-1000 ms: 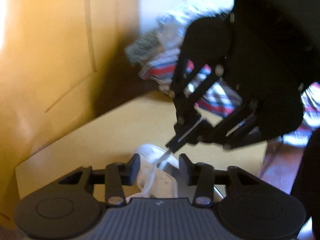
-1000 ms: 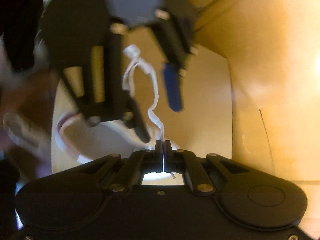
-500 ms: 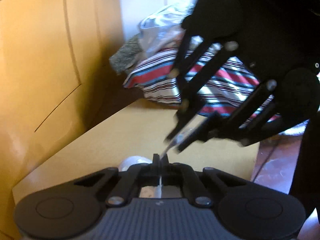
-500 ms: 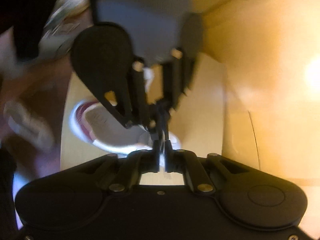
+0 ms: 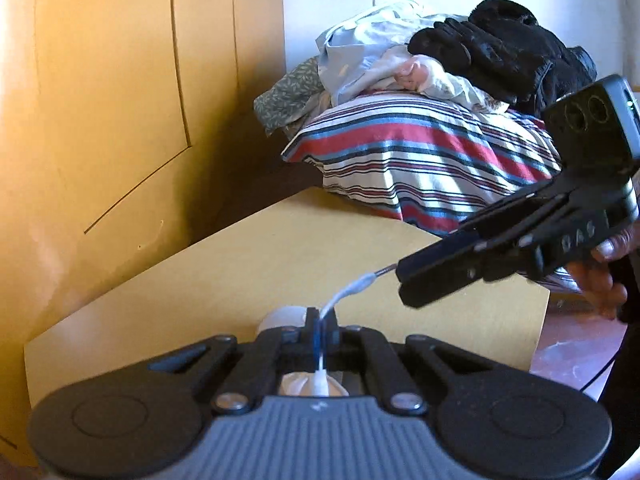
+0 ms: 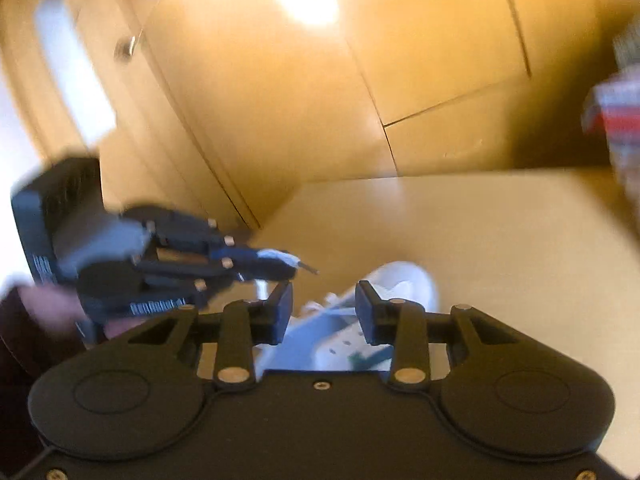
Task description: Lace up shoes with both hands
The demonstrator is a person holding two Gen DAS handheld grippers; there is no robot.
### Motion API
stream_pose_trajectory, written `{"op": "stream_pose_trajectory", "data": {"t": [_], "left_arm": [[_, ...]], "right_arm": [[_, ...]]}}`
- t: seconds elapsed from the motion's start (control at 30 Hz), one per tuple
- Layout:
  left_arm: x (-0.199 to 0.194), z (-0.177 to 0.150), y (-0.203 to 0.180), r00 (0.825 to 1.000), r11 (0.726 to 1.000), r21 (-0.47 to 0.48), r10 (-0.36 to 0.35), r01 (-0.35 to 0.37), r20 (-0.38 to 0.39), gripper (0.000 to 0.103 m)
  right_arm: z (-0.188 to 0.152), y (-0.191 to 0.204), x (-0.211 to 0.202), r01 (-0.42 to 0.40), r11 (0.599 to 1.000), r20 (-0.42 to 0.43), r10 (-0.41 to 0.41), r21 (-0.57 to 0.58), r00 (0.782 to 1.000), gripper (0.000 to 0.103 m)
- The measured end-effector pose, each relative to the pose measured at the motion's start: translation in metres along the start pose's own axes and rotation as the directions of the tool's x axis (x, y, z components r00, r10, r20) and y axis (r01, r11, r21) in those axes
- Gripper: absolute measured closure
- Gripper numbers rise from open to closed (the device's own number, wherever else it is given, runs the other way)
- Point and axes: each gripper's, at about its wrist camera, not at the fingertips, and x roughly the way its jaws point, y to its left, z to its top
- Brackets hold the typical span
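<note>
Behind your worktop (image 5: pixel 248 264) stands a wall of yellow wooden cupboard doors (image 5: pixel 100 92), and off to the far side a bed (image 5: pixel 420 160) under a striped cover carries a heap of clothes (image 5: pixel 440 52). The worktop itself is a pale yellow board, bare apart from the white shoe (image 6: pixel 396 292), which lies close in front of your right hand-held gripper (image 6: pixel 323 308) with its toe pointing away from you; in the left wrist view only the rounded toe (image 5: pixel 282 317) peeks out above the fingers.

Your left hand-held gripper (image 5: pixel 321 330) is fully closed on the white lace (image 5: pixel 348 292) — the lace passes between the blue pads, curves up and out, and ends in a thin dark tip (image 5: pixel 386 270) that reaches just to the front of the right gripper's fingers. Whether tip and finger touch there, you cannot tell.

Your right gripper's jaws are opening, with a clear gap between the pads and nothing pinched in it; the shoe shows through the gap below. Your right hand (image 5: pixel 600 280) grips its handle at the edge of the left wrist view. The right wrist view is blurred.
</note>
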Motion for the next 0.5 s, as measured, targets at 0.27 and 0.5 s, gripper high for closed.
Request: {"op": "stream_pose_trajectory", "data": {"t": [0.27,0.5], "left_arm": [[0.022,0.003,-0.007,0.999,1.0,0.012,-0.028,0.028,-0.03,0.102],[0.026,-0.001,-0.012,0.998,0.999,0.031,-0.043,0.044,-0.055,0.102]], "right_arm": [[-0.012,0.018,0.0,0.032,0.945,-0.02,-0.041,-0.326,0.999,0.066],[-0.018,0.031,0.008,0.064,0.846,-0.088,-0.13,-0.529,0.988,0.096]]}}
